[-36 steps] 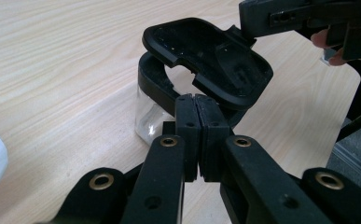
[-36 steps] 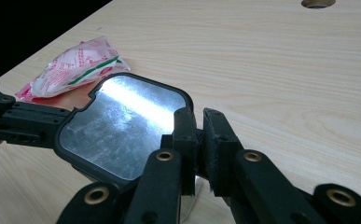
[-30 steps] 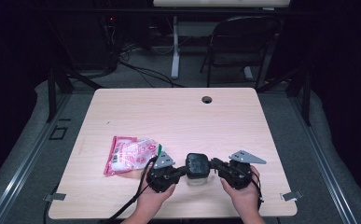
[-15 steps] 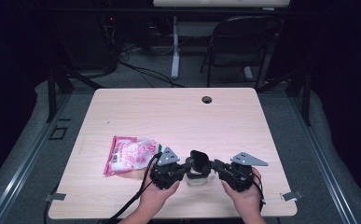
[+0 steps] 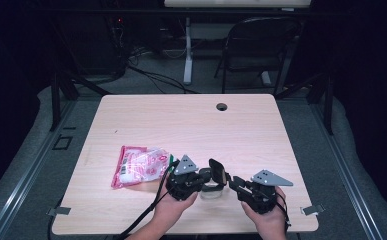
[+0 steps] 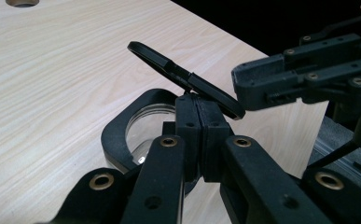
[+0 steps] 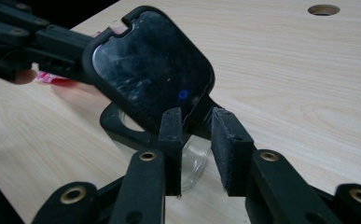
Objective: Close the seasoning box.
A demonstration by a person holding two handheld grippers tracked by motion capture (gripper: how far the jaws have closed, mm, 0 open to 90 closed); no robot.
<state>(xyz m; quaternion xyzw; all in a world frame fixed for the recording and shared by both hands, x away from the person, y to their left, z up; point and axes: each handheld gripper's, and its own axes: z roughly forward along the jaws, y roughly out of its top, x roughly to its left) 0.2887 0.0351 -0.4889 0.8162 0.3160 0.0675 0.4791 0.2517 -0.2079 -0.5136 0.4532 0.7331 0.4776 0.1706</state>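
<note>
Left gripper point(image 6: 199, 135) is clamped tight on the hinge edge of the flip lid point(image 7: 152, 70), which is tilted up off the clear container point(image 5: 212, 190) just below its jaws. Right gripper point(image 7: 199, 135) has just been opening; pads are spread, the lid's lower edge sits between them, unpinched. Lid's long axis runs gripper to gripper. Pink packet point(image 5: 140, 166) lies beyond the left gripper; its writing is unreadable.
</note>
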